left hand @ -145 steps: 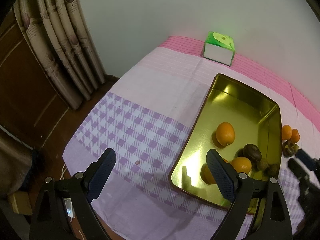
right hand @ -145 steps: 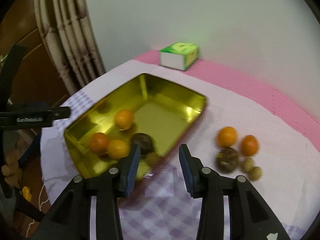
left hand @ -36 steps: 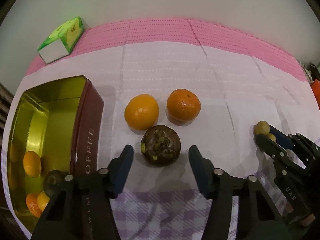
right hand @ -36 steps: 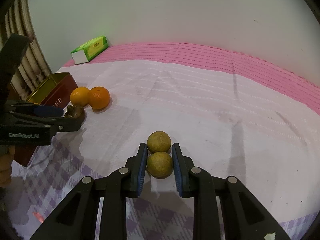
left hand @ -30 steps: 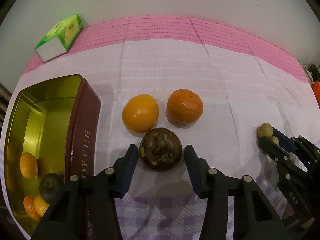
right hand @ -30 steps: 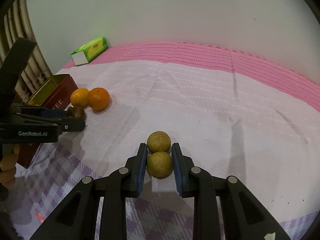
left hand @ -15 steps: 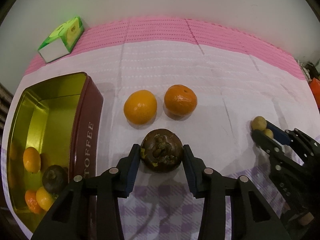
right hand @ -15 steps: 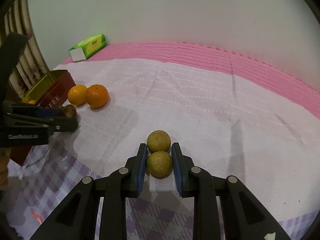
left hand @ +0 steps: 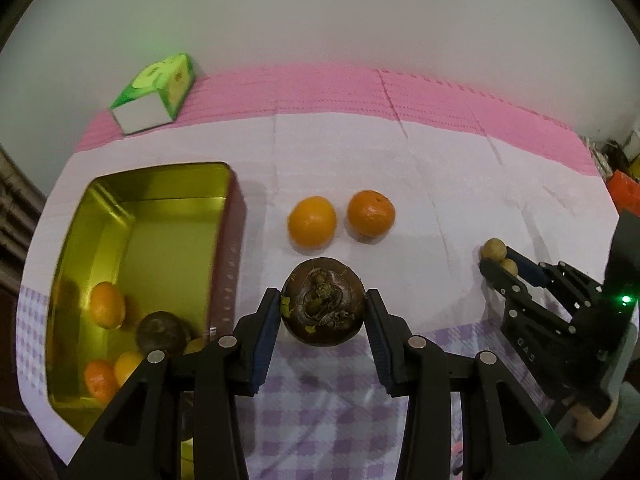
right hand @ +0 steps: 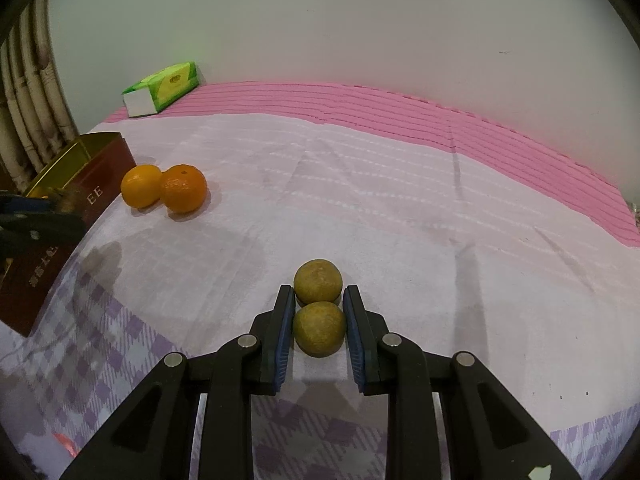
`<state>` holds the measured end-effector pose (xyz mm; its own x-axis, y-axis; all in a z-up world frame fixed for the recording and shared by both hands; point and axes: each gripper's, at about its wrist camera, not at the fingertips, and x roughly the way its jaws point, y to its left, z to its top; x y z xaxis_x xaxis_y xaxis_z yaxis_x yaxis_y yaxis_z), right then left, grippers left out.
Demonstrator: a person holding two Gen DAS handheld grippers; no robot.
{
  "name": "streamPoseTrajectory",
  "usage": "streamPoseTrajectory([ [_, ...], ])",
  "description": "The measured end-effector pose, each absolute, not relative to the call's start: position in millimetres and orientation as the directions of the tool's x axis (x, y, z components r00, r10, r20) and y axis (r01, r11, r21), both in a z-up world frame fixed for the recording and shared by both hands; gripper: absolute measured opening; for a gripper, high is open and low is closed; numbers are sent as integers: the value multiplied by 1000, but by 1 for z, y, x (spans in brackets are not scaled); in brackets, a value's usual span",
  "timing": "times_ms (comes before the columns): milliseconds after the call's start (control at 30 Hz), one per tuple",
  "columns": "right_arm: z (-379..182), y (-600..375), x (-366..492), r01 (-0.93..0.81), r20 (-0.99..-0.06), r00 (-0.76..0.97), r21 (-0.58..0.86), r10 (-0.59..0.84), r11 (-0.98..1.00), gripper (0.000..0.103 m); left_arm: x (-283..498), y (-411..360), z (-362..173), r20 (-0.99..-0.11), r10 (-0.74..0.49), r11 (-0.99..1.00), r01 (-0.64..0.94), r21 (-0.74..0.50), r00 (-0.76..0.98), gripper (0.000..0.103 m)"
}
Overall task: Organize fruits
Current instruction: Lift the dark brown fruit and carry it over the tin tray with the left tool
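My left gripper (left hand: pixel 323 312) is clamped on a dark brown round fruit (left hand: pixel 323 306), pads pressing its two sides. The fruit sits above the cloth (left hand: pixel 440 184), over the border between the pale part and the purple checked part; its shadow falls on the checks below, so it looks lifted clear.

My right gripper (right hand: pixel 319 330) is closed on the nearer of two small tan fruits (right hand: pixel 319 334). The second tan fruit (right hand: pixel 318 281) lies just past the fingertips, touching the held one. Whether the held one has left the cloth, I cannot tell. In the left wrist view the right gripper (left hand: pixel 505 266) shows at the right edge with both tan fruits at its tips.

Two oranges (left hand: pixel 312 222) lie side by side on the pale cloth, just beyond the dark fruit: the left one lighter, the right one (left hand: pixel 371 214) deeper in colour. In the right wrist view they touch.

The tin (left hand: pixel 228 240) stands left of the oranges, gold inside, dark red outside with lettering on its wall. In it: one orange (left hand: pixel 106 305) alone, a dark fruit (left hand: pixel 160 334) like the one I hold, and two more oranges (left hand: pixel 110 374) at the near end.

A green and white box (left hand: pixel 154 94) lies on the pink strip by the wall, well apart from the fruit.
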<state>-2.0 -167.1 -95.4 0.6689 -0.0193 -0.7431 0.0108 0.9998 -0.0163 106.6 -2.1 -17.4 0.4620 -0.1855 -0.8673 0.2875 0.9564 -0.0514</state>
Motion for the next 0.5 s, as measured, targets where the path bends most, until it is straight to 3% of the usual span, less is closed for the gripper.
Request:
streamPoseTrajectory([
  [500, -96, -167, -2, 35, -742, 670, -14, -33, 999, 23, 107, 76, -5, -864, -61, 985, 169, 29, 500, 43],
])
